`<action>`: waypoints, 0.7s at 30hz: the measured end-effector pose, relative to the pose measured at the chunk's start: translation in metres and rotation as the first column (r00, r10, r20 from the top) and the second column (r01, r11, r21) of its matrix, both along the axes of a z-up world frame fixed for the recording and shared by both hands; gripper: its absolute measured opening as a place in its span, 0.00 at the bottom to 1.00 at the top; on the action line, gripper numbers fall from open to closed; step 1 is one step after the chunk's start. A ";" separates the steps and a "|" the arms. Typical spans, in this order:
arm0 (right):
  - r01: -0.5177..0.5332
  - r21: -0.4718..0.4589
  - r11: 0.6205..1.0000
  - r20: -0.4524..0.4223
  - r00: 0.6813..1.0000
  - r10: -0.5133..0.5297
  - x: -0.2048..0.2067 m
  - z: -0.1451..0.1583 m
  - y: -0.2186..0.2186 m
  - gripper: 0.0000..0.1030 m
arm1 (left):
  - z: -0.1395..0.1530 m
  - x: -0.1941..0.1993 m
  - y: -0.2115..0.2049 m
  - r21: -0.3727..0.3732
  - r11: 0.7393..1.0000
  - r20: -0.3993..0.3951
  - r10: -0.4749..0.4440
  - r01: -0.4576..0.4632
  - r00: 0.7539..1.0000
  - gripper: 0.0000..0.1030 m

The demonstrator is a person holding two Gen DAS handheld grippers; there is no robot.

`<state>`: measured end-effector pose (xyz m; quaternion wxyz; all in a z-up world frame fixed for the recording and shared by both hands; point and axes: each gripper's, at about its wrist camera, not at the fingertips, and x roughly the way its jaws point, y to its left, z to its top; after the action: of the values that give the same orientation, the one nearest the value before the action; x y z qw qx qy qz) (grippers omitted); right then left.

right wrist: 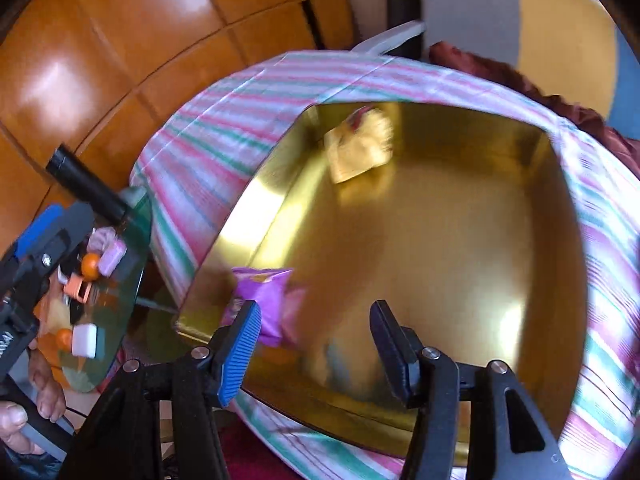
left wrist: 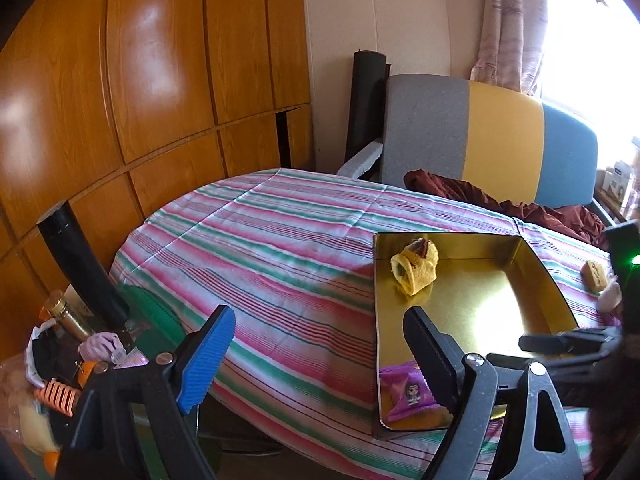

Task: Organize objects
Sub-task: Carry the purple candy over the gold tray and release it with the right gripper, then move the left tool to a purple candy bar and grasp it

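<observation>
Gold tin tray sitting on a striped cloth in pink, green and white, covering the bench. Inside the tray, at its far left corner, a yellow wrapped snack; at the near left corner, a purple packet with a cartoon face. Just outside the tray on the right, on the cloth, a small tan biscuit-like piece.

Left gripper held low over the near edge of the bench, fingers spread wide apart, gripping nothing; blue-padded finger over the cloth, black finger over the tray's near left corner.

Right gripper poised above the tray, fingers likewise wide open and empty, blue pad just beside the purple packet. Blurred view; yellow snack at the far side of the tray.

Off to the left, a lower glass side table crowded with small items, oranges among them. Behind the bench, wooden panelling and a grey, yellow and blue chair back.
</observation>
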<state>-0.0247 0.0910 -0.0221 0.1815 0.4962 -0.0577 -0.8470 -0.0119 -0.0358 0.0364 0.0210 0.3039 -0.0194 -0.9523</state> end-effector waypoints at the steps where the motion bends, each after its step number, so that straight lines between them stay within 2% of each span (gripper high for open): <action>1: 0.024 -0.002 1.000 -0.012 1.000 -0.024 0.003 0.005 0.010 0.57 | 0.001 0.001 0.002 -0.003 1.000 -0.002 -0.007 0.007 1.000 0.84; 11: 0.250 -0.013 0.968 -0.100 0.963 -0.250 0.031 0.039 0.113 0.59 | 0.010 0.010 0.035 -0.051 0.995 -0.016 -0.083 0.082 0.996 0.85; 17: 0.380 -0.012 0.925 -0.140 0.915 -0.378 0.048 0.051 0.178 0.59 | 0.010 0.013 0.064 -0.088 0.985 -0.006 -0.147 0.146 0.989 0.85; 21: 0.472 -0.018 0.882 -0.154 0.870 -0.469 0.060 0.057 0.223 0.59 | 0.011 0.015 0.086 -0.116 0.975 -0.005 -0.192 0.190 0.981 0.85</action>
<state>0.0354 0.3141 0.0351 -0.0310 0.4021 -0.1540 -0.9020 0.0032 0.0498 0.0474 -0.0530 0.2914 -0.1029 -0.9496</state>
